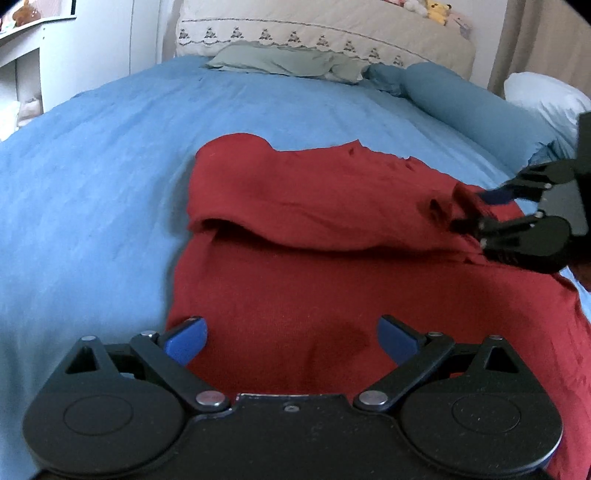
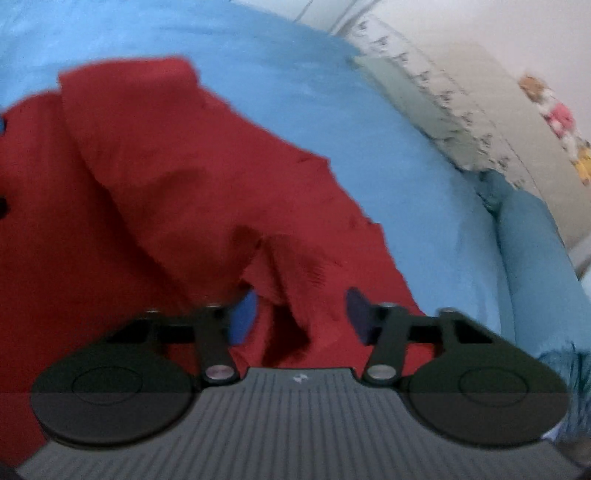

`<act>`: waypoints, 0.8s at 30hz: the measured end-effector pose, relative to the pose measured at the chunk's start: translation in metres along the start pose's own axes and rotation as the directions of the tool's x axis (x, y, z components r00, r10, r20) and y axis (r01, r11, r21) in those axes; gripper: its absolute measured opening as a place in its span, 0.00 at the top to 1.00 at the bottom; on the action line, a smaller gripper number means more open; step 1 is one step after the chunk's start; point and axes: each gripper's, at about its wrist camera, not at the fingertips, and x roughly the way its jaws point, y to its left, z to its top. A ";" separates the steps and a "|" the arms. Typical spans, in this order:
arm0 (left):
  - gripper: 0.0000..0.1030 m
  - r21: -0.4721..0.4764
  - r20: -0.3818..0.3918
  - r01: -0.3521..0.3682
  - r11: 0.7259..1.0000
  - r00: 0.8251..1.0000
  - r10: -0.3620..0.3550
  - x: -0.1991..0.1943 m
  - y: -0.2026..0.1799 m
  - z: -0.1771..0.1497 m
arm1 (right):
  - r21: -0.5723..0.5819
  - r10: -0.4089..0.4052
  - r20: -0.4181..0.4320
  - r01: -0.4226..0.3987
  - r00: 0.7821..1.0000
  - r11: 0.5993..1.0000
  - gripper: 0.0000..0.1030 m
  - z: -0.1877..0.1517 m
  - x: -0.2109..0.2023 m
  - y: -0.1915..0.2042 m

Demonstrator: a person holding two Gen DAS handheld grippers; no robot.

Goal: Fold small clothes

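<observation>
A dark red garment (image 1: 314,258) lies on the blue bedspread (image 1: 92,184), its far part folded over toward me in a loose flap. My left gripper (image 1: 291,341) is open, its blue pads low over the garment's near edge with cloth between them. My right gripper (image 1: 476,210) is at the garment's right end, with a bunched fold of red cloth between its fingers. In the blurred right wrist view the right gripper (image 2: 301,314) stands part open around that raised fold of the garment (image 2: 166,177); the pads do not press it.
A grey-green pillow (image 1: 288,61) and a patterned beige headboard cushion (image 1: 332,33) lie at the bed's head. A blue bolster (image 1: 461,103) and a white pillow (image 1: 546,96) lie at the right. White shelves (image 1: 22,55) stand at the left.
</observation>
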 end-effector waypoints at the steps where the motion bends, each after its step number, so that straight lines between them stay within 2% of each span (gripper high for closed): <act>1: 0.03 0.000 0.002 0.004 1.000 1.000 -0.004 0.001 0.000 0.001 | 0.003 0.004 -0.010 -0.004 1.000 1.000 0.71 0.001 0.003 0.001; 4: 0.03 -0.013 0.007 0.021 1.000 1.000 -0.021 -0.003 0.007 -0.003 | 0.153 -0.004 0.000 0.004 1.000 0.988 0.76 -0.002 0.001 -0.016; 6: 0.02 -0.022 0.017 0.027 0.999 1.000 -0.026 -0.004 0.008 -0.004 | 0.323 -0.037 0.016 0.029 0.999 0.946 0.76 -0.010 -0.008 -0.037; 7: 0.02 -0.022 0.021 0.026 0.999 0.999 -0.026 -0.005 0.008 -0.006 | 0.438 -0.044 0.021 0.031 0.999 0.898 0.76 -0.019 -0.013 -0.050; 10: 0.02 0.007 0.026 0.007 1.000 1.000 -0.007 -0.004 0.003 -0.008 | 0.643 -0.035 0.017 0.016 0.999 0.766 0.76 -0.049 -0.016 -0.073; 13: 0.02 0.043 0.022 -0.018 0.999 1.000 0.017 -0.002 -0.004 -0.010 | 0.705 0.014 -0.020 0.004 1.000 0.709 0.76 -0.070 -0.005 -0.076; 16: 0.00 0.049 0.025 -0.015 0.999 1.000 0.013 0.000 -0.004 -0.011 | 0.732 0.038 -0.018 -0.012 0.999 0.681 0.68 -0.078 0.002 -0.075; 20: 0.00 0.059 0.038 -0.023 0.998 0.999 0.020 0.002 -0.004 -0.014 | 0.746 0.036 -0.001 -0.024 0.999 0.666 0.34 -0.073 0.004 -0.077; 22: 0.00 0.070 0.045 -0.031 0.997 0.999 0.028 0.002 -0.005 -0.016 | 0.763 0.034 0.006 -0.027 0.999 0.646 0.34 -0.075 0.004 -0.075; 24: 0.00 0.070 0.049 -0.029 0.997 0.998 0.026 0.002 -0.006 -0.017 | 0.794 0.046 0.004 -0.031 0.999 0.607 0.35 -0.081 0.006 -0.080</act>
